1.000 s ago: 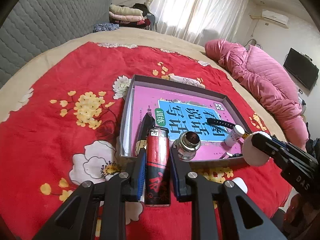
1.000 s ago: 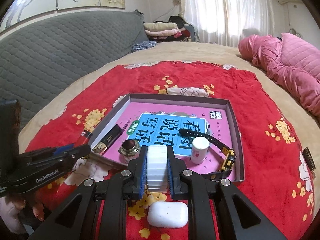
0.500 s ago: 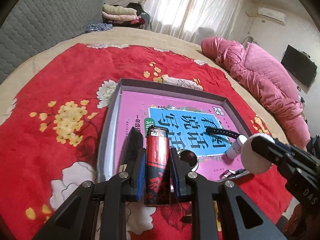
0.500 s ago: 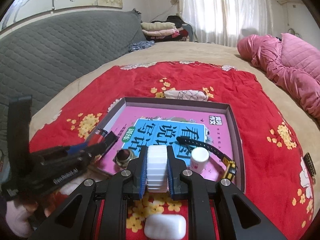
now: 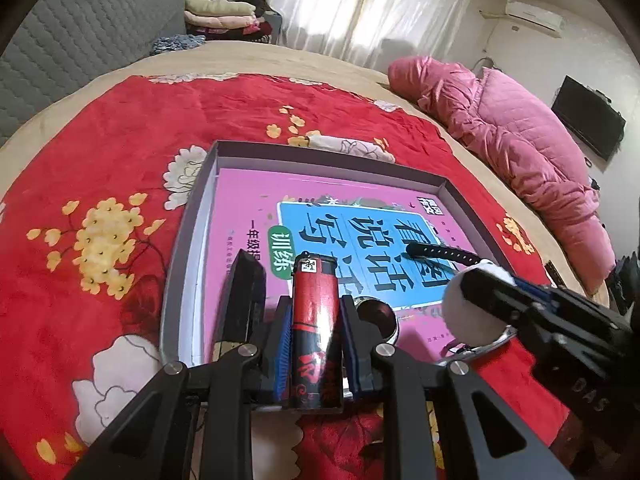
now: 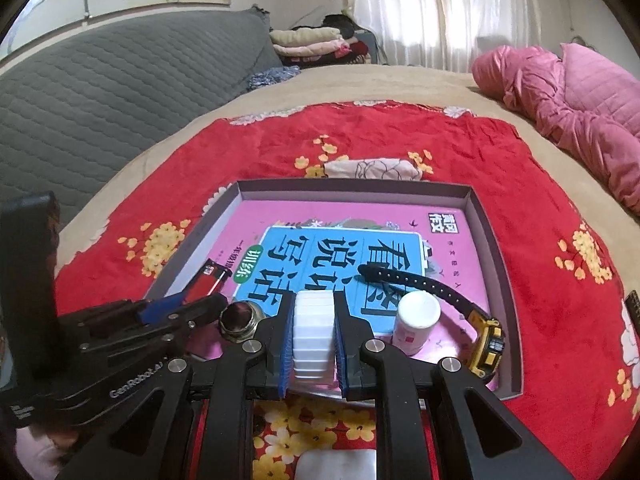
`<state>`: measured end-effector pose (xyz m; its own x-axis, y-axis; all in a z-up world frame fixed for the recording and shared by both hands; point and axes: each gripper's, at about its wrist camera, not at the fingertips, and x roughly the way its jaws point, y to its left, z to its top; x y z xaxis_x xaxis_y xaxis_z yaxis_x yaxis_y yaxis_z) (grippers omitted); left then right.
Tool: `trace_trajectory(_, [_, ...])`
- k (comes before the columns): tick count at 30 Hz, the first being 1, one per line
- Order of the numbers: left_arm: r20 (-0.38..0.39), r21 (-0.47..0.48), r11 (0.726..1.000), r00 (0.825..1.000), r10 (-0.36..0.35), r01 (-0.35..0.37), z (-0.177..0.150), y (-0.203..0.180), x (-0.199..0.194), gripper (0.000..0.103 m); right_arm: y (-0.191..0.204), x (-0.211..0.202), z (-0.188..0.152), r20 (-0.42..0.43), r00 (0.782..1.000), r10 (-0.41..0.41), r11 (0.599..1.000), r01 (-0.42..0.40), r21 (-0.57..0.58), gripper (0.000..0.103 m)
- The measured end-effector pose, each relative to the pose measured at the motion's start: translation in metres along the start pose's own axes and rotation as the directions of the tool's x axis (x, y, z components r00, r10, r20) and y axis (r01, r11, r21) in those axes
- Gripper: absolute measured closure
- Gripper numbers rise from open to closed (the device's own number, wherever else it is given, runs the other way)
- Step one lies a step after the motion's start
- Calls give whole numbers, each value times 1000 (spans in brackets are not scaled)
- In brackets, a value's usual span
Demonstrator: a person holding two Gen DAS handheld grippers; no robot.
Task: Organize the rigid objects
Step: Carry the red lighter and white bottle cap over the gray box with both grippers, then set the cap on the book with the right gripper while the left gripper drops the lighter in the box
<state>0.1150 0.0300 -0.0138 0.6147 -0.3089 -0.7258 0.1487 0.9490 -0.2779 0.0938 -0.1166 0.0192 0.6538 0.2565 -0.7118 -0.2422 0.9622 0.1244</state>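
My left gripper (image 5: 314, 312) is shut on a red and black lighter (image 5: 314, 320), held over the near left part of the grey tray (image 5: 320, 156). My right gripper (image 6: 314, 320) is shut on a white ribbed round object (image 6: 314, 340) above the tray's near edge (image 6: 492, 216). In the tray lie a pink and blue book (image 6: 344, 252), a black and yellow watch (image 6: 488, 336), a small white bottle (image 6: 416, 320), a metal-rimmed jar (image 6: 238, 320) and a black flat case (image 5: 242, 296). The left gripper with the lighter (image 6: 210, 280) also shows in the right wrist view.
The tray rests on a red flowered cloth (image 5: 100, 168) over a bed. A white earbud case (image 6: 336, 464) lies on the cloth under the right gripper. A pink quilted jacket (image 5: 520, 152) lies at the right. A grey headboard (image 6: 100, 80) stands at the left.
Both grippers have moved forward over the tray's near edge, each still holding its object. The lighter now hangs over the book's near left part.
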Motion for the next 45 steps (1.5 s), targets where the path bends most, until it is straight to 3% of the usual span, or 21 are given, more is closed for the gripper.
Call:
trace_trajectory(9, [-23,23,998,998,-52,53,0,-4,3,80,-4,13,-5,-27,1000,-16,1000,16,12,85])
trace_trajectory(15, [-64,1,1000,998,-24,24,0,6,14,80,-7,19,-10,-45,999,-28,999,28,17,85])
trace_trajectory(45, [-65,32,999,998,-24,26,-2,6,11,80,-8,8,-26,-64,997,-46,999,47,5,80])
